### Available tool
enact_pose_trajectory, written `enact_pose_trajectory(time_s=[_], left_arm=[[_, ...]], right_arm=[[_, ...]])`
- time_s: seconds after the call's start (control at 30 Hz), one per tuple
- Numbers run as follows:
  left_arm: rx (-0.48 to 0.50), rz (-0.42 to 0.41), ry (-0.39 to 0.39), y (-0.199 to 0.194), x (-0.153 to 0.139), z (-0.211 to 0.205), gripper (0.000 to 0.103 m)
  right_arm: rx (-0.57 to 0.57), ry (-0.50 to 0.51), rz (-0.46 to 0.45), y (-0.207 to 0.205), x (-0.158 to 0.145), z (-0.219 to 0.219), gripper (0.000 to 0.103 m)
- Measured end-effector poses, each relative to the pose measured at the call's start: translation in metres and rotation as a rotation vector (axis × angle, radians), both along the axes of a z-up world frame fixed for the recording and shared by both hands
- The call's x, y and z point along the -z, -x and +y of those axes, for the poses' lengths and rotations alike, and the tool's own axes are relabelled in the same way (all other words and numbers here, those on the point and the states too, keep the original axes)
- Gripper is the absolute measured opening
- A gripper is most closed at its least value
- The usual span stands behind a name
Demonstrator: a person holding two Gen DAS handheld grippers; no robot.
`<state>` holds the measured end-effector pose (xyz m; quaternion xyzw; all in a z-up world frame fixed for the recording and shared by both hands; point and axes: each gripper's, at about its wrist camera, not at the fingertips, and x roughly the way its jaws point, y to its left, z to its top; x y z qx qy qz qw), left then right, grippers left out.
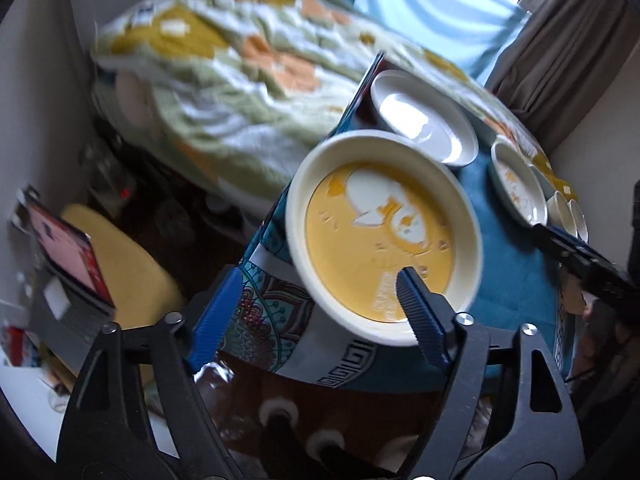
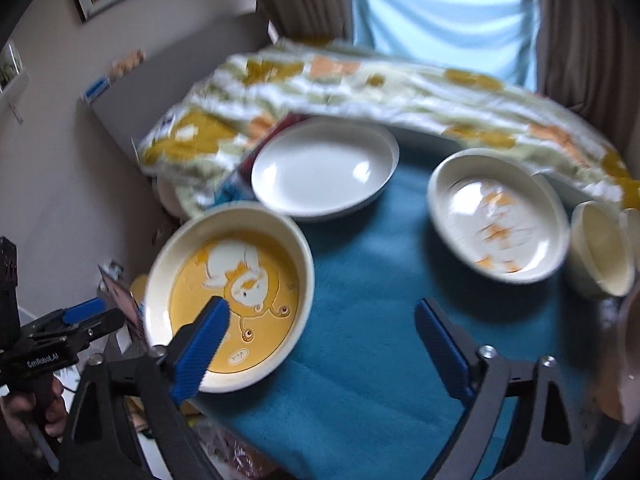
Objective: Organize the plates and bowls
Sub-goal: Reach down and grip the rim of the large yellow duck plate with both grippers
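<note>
A cream plate with a yellow cat picture lies at the left edge of the teal-covered table. My left gripper is open wide; its right finger lies over the plate's near rim, its left finger off the table edge. A plain white plate sits behind. A white plate with orange marks and a cream bowl sit to the right. My right gripper is open and empty above the cloth; its left finger overlaps the yellow plate.
A quilt with yellow and orange patches lies behind the table. A laptop and a yellow cushion sit low on the left. Curtains and a blue sheet hang at the back.
</note>
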<state>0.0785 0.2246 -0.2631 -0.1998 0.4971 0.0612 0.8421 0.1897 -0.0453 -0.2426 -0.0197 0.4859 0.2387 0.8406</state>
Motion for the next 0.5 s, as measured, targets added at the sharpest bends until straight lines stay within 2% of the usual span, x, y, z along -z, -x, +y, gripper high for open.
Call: enact_pose_trajectory(time_s=[0.1, 0.17, 0.33, 0.5], left_arm=[[0.027, 0.034, 0.051, -0.015, 0.026, 0.009, 0.069], [0.046, 0.043, 0.077, -0.022, 0.034, 0.010, 0.065], [0.082, 0.059, 0.108, -0.037, 0.043, 0.012, 0.060], [0.112, 0.082, 0.135, -0.050, 0.052, 0.013, 0.043]], right_arm=[[-0.043, 0.029, 0.056, -0.011, 0.024, 0.017, 0.080], [-0.065, 0.026, 0.084, -0.017, 0.037, 0.026, 0.072], [-0.088, 0.032, 0.115, -0.027, 0.053, 0.039, 0.067], [-0.079, 0.042, 0.143, -0.038, 0.061, 0.042, 0.052]])
